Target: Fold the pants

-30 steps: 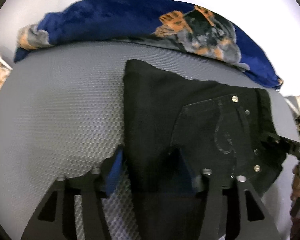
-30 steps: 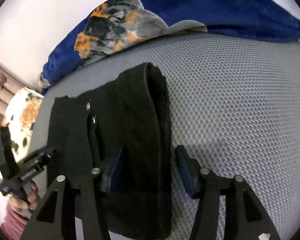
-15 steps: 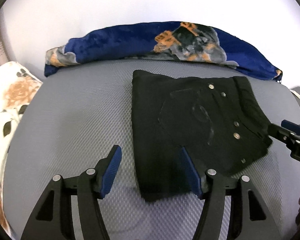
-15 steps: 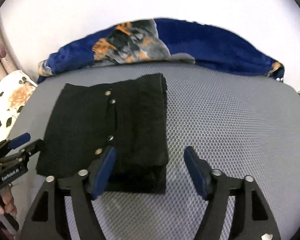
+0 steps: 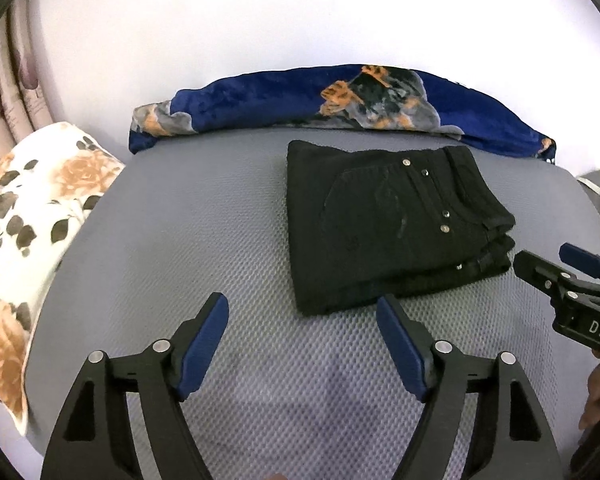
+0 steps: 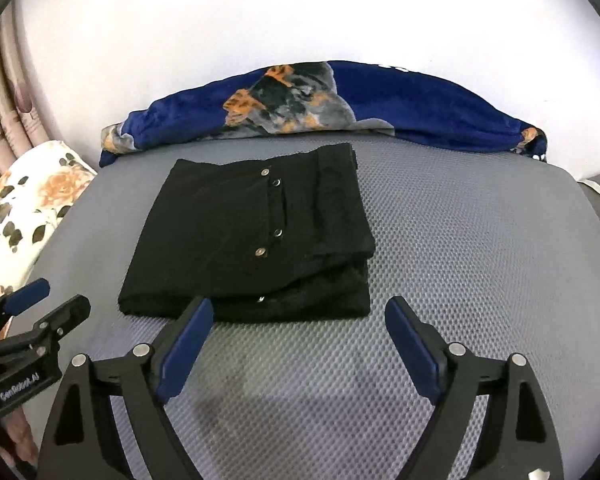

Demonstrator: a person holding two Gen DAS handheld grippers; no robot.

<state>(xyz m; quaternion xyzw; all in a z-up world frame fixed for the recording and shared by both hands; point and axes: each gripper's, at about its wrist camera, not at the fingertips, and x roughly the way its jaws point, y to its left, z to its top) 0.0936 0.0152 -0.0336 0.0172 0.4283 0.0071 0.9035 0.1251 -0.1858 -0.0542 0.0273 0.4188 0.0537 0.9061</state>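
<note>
Both claws, left claw (image 5: pixel 302 336) and right claw (image 6: pixel 298 338), gaped wide and empty just short of the folded pants (image 6: pixel 252 240), which lay ahead on the bed (image 6: pixel 460 240).

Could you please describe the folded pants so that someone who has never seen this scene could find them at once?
Start from the grey mesh-textured surface that fills the middle of the view, with a blue patterned blanket bunched along its far edge. Just in front of that blanket lie the pants, folded into a compact rectangle. They are the only plain black item, dotted with small metal rivets.
</note>
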